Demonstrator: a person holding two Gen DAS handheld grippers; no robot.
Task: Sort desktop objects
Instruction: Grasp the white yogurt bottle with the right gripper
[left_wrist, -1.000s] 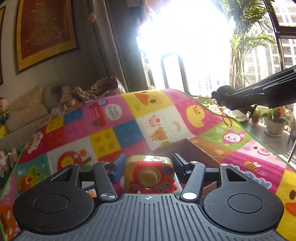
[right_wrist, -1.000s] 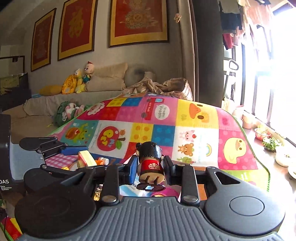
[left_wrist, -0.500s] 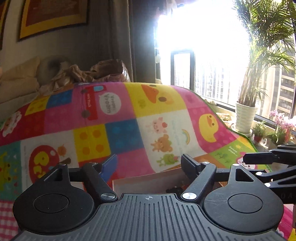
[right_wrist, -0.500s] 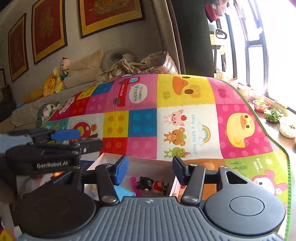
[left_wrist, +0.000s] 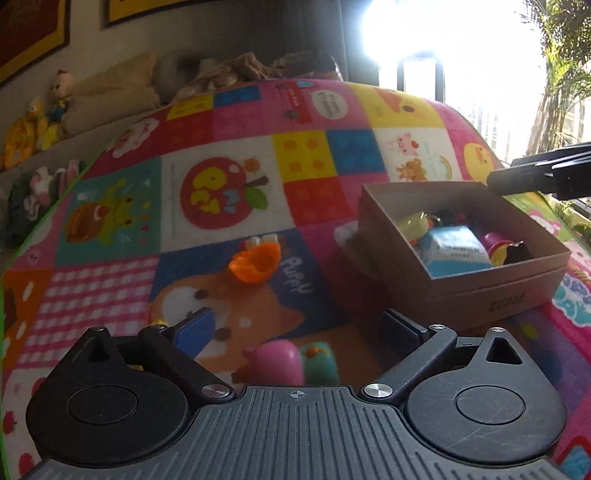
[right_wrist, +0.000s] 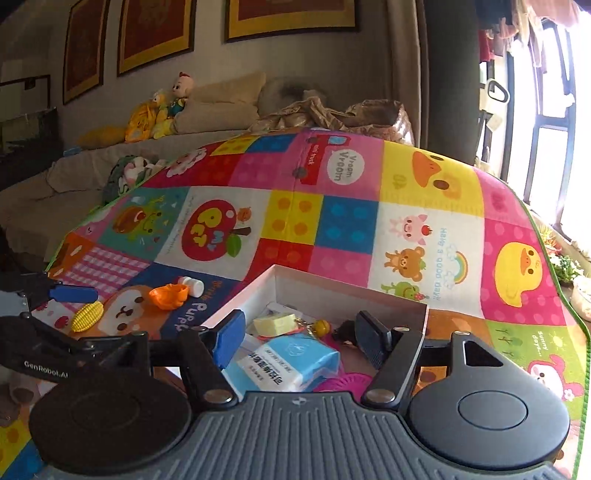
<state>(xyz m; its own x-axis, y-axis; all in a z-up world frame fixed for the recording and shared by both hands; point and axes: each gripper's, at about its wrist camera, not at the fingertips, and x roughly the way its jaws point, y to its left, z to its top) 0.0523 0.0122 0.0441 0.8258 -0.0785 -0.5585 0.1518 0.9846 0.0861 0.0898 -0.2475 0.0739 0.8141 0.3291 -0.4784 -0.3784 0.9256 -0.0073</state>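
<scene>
Brown cardboard box (left_wrist: 491, 291) holds toys, seemingly a blue packet (right_wrist: 291, 363); both grippers' jaws opening, empty.

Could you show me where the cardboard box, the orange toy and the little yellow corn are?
cardboard box (left_wrist: 480, 291), left wrist view, on its near outer wall.
orange toy (right_wrist: 168, 295), right wrist view, on its middle.
yellow corn (right_wrist: 87, 315), right wrist view, on its ribbed middle.

Black hand-held gripper (left_wrist: 297, 328), blue pad

Box (left_wrist: 480, 291) right on mat (left_wrist: 221, 192); toys (left_wrist: 255, 260) left of it.
</scene>
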